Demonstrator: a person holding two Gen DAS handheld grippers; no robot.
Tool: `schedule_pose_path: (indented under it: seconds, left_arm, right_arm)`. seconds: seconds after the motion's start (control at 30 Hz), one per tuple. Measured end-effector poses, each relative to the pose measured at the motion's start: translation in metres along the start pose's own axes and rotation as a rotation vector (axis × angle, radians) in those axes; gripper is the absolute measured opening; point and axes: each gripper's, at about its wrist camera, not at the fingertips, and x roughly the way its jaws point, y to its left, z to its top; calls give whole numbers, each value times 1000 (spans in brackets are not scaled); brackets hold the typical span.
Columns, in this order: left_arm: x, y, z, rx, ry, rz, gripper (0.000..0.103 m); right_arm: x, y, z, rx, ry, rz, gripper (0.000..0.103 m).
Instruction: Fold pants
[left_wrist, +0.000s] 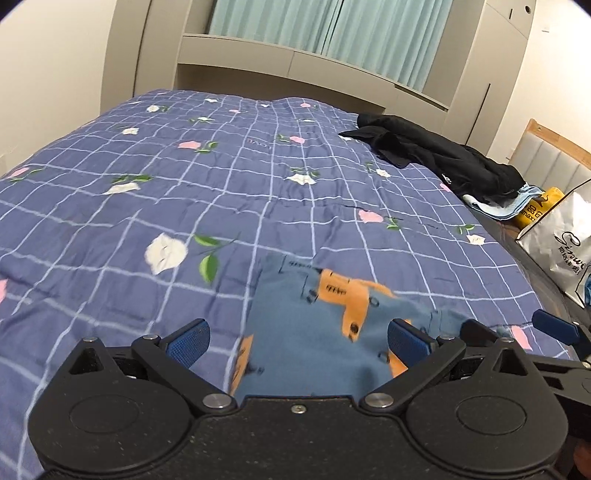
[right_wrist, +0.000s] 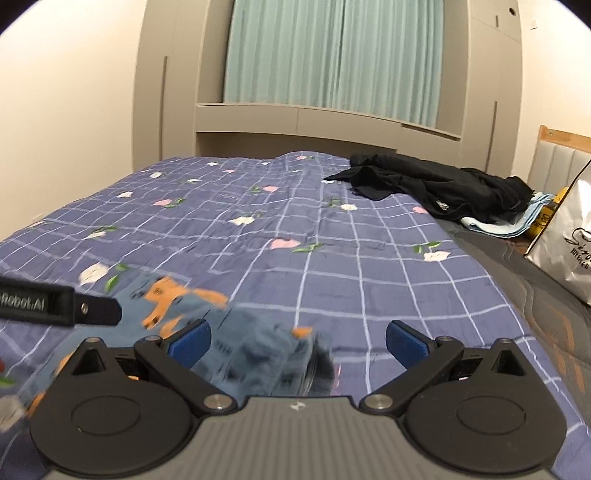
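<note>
Here both grippers, left gripper (left_wrist: 298, 341) and right gripper (right_wrist: 298, 341), stood wide over the pants (left_wrist: 314, 332), holding nothing; regripping 2 matching corners would square the fold.

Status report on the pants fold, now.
Left tool open, right tool open, neither gripping. Blue pants bunched on the bedspread. Black clothing far right, clear of work.

Blue checked floral quilt (left_wrist: 184, 192) covers the bed; crumpled black garment (left_wrist: 436, 155) lies near white printed bag (left_wrist: 565, 240).
</note>
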Motion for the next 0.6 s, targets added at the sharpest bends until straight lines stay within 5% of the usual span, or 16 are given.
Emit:
schedule_pose_path:
  seconds: [0.13,0.33,0.43,0.6]
  left_arm:
    - [20,-5,4,23,4,7,102]
    - [51,6,-5,61,33,113,103]
    - [54,23,-11,-17,22,60,103]
    - [56,21,-17,17,-9,66,103]
  right_arm:
    - [21,-3,4,-3,13,-63,103]
    - [43,-21,-8,20,74,-138,103]
    - [48,-30,-21,57,86,-132,103]
    - [52,-44,-28,133,94,-96,103]
